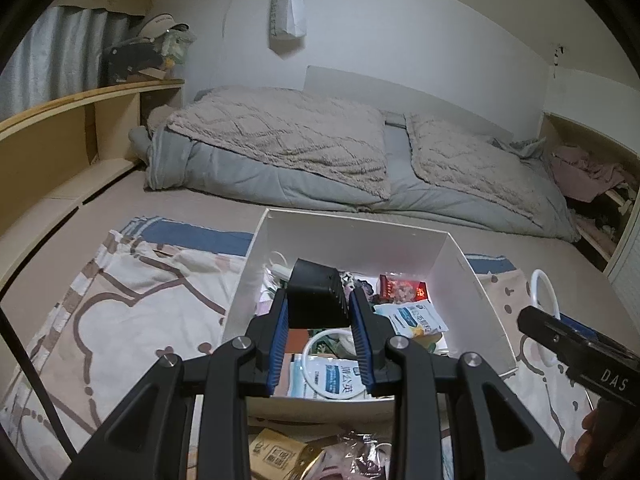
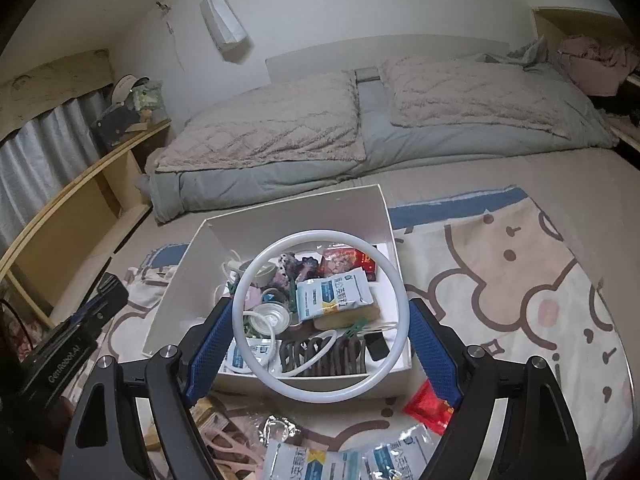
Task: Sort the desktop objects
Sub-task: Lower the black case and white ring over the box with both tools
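Note:
In the left wrist view my left gripper is shut on a black finned block, held over the near left part of an open white box. The box holds several items, among them blue-and-white sachets and a red packet. In the right wrist view my right gripper is shut on a large white ring, its blue pads pressing the ring's left and right sides above the box. The right gripper and ring show at the box's right side. The left gripper shows at the far left.
The box stands on a patterned cloth on a bed. In front of it lie more sachets, a red packet and a brown packet. Folded grey bedding lies behind; a wooden shelf runs along the left.

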The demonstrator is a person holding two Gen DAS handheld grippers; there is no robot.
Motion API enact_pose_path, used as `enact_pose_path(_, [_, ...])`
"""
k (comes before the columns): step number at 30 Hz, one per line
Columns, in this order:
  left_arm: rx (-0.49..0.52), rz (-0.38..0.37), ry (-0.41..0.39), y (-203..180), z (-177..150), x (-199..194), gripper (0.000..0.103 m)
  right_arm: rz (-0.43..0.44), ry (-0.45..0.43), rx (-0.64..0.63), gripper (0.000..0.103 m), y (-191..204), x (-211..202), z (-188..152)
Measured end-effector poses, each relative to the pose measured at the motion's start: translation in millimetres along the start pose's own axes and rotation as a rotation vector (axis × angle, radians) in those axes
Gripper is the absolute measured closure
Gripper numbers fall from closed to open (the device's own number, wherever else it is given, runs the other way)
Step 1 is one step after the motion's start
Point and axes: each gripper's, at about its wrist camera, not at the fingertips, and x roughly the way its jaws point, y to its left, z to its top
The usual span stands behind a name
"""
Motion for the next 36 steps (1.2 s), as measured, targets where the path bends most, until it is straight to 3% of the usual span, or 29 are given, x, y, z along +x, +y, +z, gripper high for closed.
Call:
enact_pose_path(18, [0.083,0.005,0.068,-14.9,-4.0,52.6,0.073,-0.024,0.073,-0.024,0.018,6.4,47.5,-8.7])
enact_pose_path(36, [0.106,0.066,0.198,7.9,-22.4,99.1,0.073,-0.062,0.107,-0.041,0.018,12.0,83.8,-14.7])
